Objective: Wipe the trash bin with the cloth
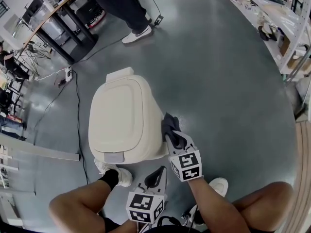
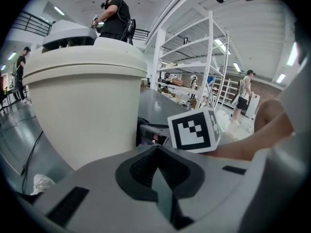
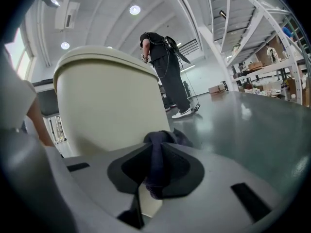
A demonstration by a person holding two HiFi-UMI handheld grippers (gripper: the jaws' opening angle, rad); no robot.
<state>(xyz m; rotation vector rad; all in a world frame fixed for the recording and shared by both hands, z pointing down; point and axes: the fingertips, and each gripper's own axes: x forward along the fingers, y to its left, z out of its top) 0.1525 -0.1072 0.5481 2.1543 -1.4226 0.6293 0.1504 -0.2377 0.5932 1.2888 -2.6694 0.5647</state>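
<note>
A cream lidded trash bin (image 1: 124,120) stands on the grey floor in front of me. My right gripper (image 1: 174,139) is shut on a dark blue cloth (image 1: 170,125) and presses it against the bin's right side wall. In the right gripper view the cloth (image 3: 158,161) bunches between the jaws with the bin (image 3: 112,101) just behind it. My left gripper (image 1: 156,177) hangs low near the bin's front, shut with nothing between its jaws. The left gripper view shows the bin (image 2: 85,96) to the left and the right gripper's marker cube (image 2: 192,129).
My knees and white shoes (image 1: 114,174) frame the bin's near side. A person in dark clothes (image 1: 124,6) stands beyond the bin. Cables (image 1: 73,86) trail over the floor at left beside a table with black legs (image 1: 58,23). Shelving (image 1: 282,18) lines the right.
</note>
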